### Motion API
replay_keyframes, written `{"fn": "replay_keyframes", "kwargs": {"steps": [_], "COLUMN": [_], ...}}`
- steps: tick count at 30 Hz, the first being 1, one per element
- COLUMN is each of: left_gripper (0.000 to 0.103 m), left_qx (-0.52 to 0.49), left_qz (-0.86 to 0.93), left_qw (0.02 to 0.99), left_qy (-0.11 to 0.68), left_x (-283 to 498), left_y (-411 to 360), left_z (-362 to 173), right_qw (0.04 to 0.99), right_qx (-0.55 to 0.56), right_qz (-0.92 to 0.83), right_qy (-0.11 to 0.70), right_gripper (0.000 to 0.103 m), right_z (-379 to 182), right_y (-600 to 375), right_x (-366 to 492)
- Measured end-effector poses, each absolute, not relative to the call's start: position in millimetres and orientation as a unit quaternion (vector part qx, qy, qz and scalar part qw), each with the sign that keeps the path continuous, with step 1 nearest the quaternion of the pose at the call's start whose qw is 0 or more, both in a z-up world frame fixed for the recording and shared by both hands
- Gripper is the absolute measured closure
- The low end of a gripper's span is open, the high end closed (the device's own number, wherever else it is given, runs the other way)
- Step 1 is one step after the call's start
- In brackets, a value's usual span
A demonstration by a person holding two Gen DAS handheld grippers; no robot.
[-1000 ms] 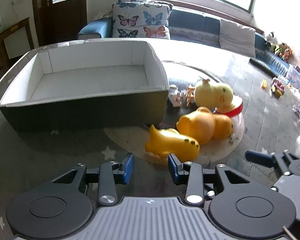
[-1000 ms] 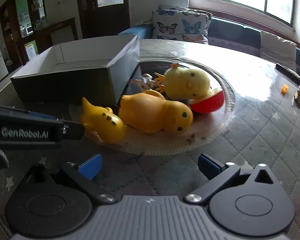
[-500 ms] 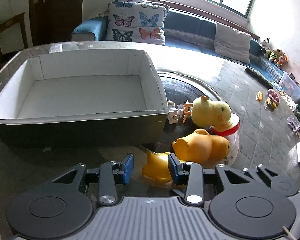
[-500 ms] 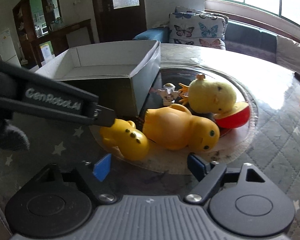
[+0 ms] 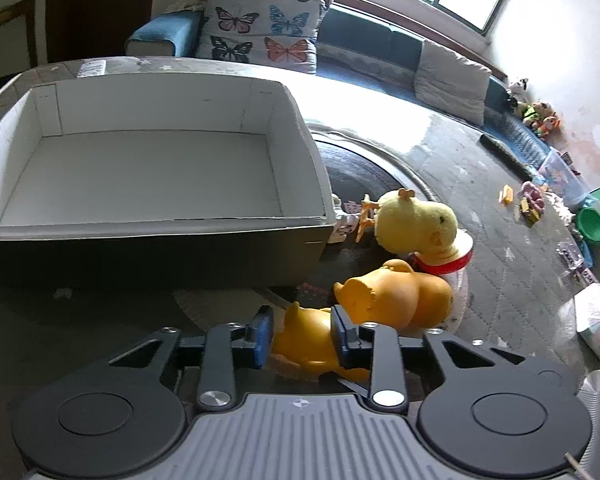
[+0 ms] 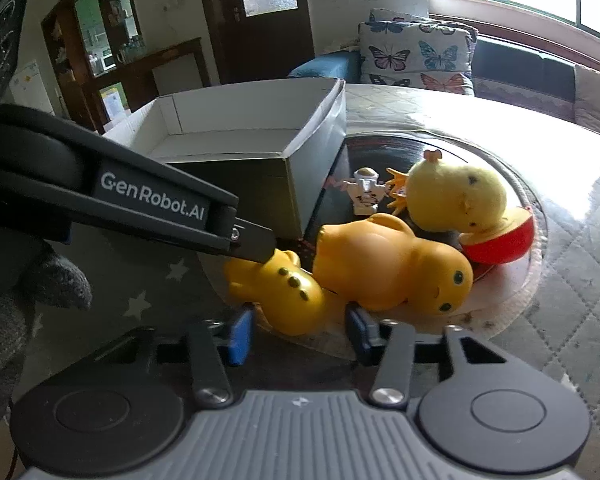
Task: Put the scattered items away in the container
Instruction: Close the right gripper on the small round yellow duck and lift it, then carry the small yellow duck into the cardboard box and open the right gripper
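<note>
While our left gripper (image 5: 302, 334) brackets the small yellow toy (image 5: 308, 340) just right of the box (image 5: 160, 240), pads not visibly pinching, our right gripper (image 6: 298, 334) hangs half-open beside it.

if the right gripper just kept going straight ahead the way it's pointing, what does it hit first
Most likely the small yellow toy, lying right ahead of the right gripper and partly between its open fingers. The left gripper already straddles it. The bigger orange duck sits just beyond; depth is hard to judge.
</note>
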State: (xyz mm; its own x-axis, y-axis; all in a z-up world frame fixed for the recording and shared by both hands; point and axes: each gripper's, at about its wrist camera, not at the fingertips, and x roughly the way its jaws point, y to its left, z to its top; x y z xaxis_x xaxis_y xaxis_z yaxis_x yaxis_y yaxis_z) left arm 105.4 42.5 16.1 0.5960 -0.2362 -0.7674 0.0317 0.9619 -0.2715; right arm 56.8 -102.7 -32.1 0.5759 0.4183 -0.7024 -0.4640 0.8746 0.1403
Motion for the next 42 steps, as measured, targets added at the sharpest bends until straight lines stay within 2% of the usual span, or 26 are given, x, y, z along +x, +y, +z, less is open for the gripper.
{"fn": "replay_keyframes", "kwargs": {"steps": [2, 9, 10, 11, 24, 31, 42], "left_gripper": [0.08, 0.088, 0.093, 0.094, 0.094, 0.094, 0.093], "left_qx": [-0.119, -0.117, -0.12, -0.124, -0.135, -0.139, -0.166], "left_qz": [-0.083, -0.09, -0.097, -0.102, -0.105, -0.103, -0.074], "left_qw": [0.885, 0.892, 0.891, 0.891, 0.912, 0.924, 0.915], "left_qy": [0.442, 0.427, 0.426, 0.424, 0.373, 0.341, 0.36], "left_x": [104.8, 96.8, 95.4, 94.0, 90.9, 109.2, 157.5], "left_y": [42.7, 45.7, 46.5, 47.2, 60.5, 73.3, 103.2], "left_z": [15.9, 24.6, 27.3, 30.2, 69.4, 96.9, 77.4], "right_qw": [0.886, 0.89, 0.892, 0.892, 0.909, 0.919, 0.909], "right_qx": [-0.027, -0.031, -0.031, -0.031, -0.028, -0.017, -0.035], "right_qz": [0.252, 0.254, 0.257, 0.261, 0.274, 0.28, 0.283], "right_qy": [0.387, 0.377, 0.372, 0.367, 0.312, 0.278, 0.305], "right_gripper": [0.07, 0.071, 0.071, 0.071, 0.072, 0.072, 0.072], "right_z": [-31.1, -21.8, -18.8, -14.9, 27.8, 52.3, 34.3], "right_y": [-102.5, -101.2, -100.9, -100.3, -91.9, -80.7, -42.9], "right_x": [55.6, 47.3, 46.2, 44.8, 44.8, 74.1, 133.2]}}
